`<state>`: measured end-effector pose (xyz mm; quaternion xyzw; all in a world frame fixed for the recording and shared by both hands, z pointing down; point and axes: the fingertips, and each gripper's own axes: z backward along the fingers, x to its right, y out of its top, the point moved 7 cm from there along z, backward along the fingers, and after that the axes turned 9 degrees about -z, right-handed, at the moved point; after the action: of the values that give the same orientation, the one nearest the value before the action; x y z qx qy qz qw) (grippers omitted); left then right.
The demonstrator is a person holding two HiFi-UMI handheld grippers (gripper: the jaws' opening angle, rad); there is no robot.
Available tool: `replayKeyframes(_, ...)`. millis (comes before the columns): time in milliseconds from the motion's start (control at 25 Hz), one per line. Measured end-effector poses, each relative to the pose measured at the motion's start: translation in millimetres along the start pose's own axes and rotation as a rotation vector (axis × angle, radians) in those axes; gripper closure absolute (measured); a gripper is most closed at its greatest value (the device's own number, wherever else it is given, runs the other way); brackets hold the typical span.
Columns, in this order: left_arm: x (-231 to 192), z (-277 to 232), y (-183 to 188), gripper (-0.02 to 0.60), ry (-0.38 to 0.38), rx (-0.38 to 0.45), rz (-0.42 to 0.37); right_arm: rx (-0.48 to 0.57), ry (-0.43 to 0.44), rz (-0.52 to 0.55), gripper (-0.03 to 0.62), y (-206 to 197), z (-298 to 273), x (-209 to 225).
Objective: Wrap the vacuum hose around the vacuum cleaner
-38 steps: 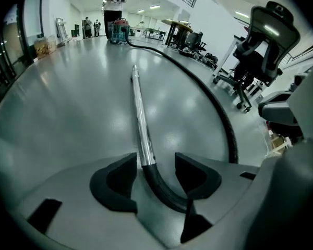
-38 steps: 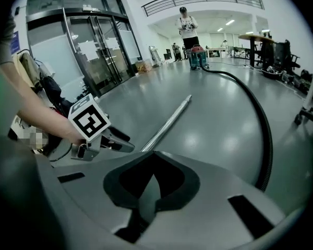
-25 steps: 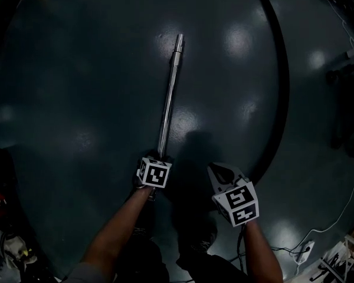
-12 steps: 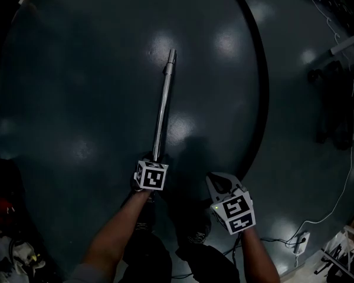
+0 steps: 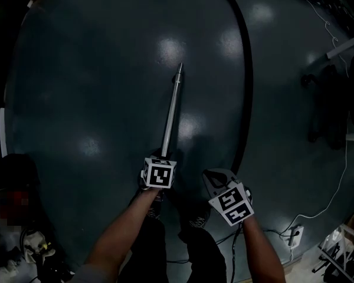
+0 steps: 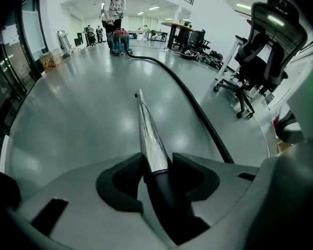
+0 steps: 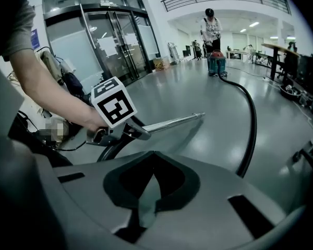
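**Left gripper [image 5: 161, 157] clamped on the vacuum wand [image 5: 172, 108]; right gripper [image 5: 217, 180] closed and empty.**

The cube on each gripper carries black-and-white square markers, the only print clear enough to make out. The left jaws have just been closing and press, about half apart, on the wand where its chrome tube meets the black cuff. The tube points out ahead over the grey floor [image 5: 76, 69]. The right jaws meet with nothing between them, just beside the left gripper. The black vacuum hose [image 5: 246, 93] arcs along the floor's right side to the vacuum cleaner [image 6: 120, 39] at the far end. The cleaner seems to be a red and teal canister, too small for any label to be read. A person [image 6: 115, 7] stands by it.
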<state>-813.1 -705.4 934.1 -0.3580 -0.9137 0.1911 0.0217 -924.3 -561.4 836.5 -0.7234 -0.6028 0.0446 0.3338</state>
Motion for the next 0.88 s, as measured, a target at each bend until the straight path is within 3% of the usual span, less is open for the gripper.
replayKeyframes(320, 12.2, 97.6, 18.0, 0.391, 0.002, 0.029, -0.049, -0.019, 0.113, 0.223, 0.585, 62.5, 21.9, -30.9)
replayKeyframes(360, 13.6, 111.2, 23.5, 0.391, 0.004, 0.040, -0.061, -0.010, 0.125, 0.267, 0.540, 73.7, 25.4, -35.2)
replayKeyframes(480, 20.3, 153.8, 46.0, 0.390, 0.015, 0.083, -0.112, -0.001, 0.153, 0.434, 0.376, 110.8, 37.4, -43.8)
replayKeyframes(680, 25.6, 227.5, 83.9, 0.390, 0.030, 0.156, -0.230, -0.013, 0.125, 0.793, 0.361, 183.1, 63.2, -58.4)
replayKeyframes(880, 29.1, 298.8, 108.6, 0.390, 0.032, 0.184, -0.331, -0.004, 0.121, 1.070, 0.361, 248.6, 101.9, -89.5)
